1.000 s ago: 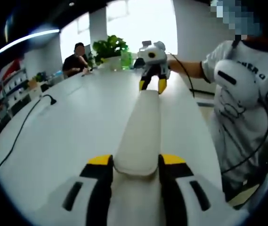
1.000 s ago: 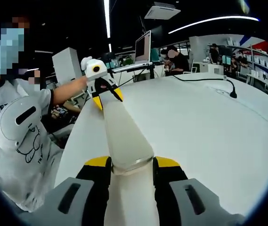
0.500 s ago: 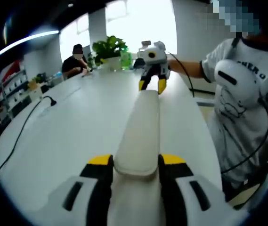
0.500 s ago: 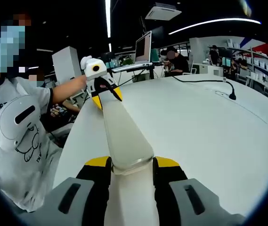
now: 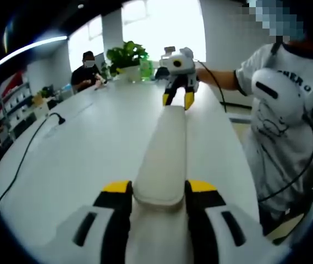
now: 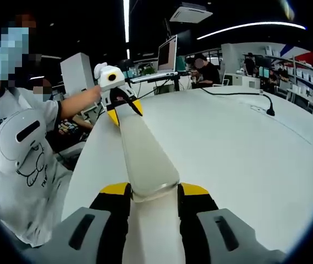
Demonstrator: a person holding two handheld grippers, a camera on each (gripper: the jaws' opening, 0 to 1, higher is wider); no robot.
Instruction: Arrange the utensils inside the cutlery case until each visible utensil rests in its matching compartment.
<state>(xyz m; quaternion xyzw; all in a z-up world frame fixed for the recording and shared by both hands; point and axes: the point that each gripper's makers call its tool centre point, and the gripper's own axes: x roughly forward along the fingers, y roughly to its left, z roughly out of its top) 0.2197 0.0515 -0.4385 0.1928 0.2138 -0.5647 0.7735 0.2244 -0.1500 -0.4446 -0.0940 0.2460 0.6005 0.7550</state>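
A long, closed, off-white cutlery case (image 5: 164,148) stretches over the white table (image 5: 90,143) between both grippers. My left gripper (image 5: 159,193) is shut on its near end in the left gripper view, and the right gripper (image 5: 178,100) clamps the far end. In the right gripper view the same case (image 6: 144,151) runs away from my right gripper (image 6: 147,192), which is shut on it, to the left gripper (image 6: 124,111) at the other end. The case's inside is hidden.
The person holding the grippers (image 5: 280,110) stands at the table's edge. A black cable (image 5: 29,140) lies on the table, with a plant (image 5: 127,55) and a seated person (image 5: 87,69) beyond. A monitor (image 6: 167,55) and another cable (image 6: 244,94) sit at the far end.
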